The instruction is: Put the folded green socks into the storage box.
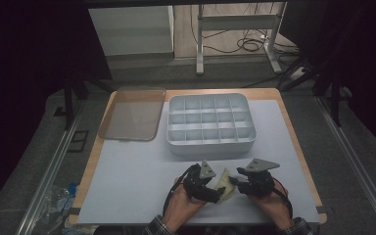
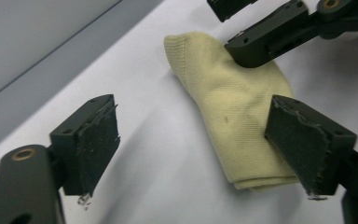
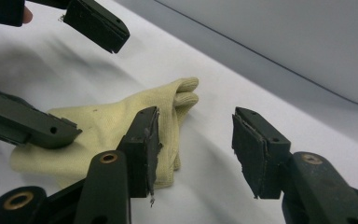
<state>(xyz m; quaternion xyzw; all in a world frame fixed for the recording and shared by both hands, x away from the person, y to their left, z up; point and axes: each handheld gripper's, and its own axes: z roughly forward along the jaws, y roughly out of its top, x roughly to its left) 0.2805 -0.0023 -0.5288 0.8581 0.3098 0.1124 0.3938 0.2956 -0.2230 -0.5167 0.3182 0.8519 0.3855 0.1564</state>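
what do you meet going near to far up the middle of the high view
the person's hands with the left gripper and right gripper → pale yellow sock between them → bare white mat → white compartment tray → table legs on the floor

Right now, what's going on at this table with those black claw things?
A person holds a gripper in each hand over a folded pale yellow sock lying on the white table. The left gripper and the right gripper are both open, jaws on either side of the sock's edges, neither clamped on it. Farther back, an empty divided tray sits beside its clear lid.
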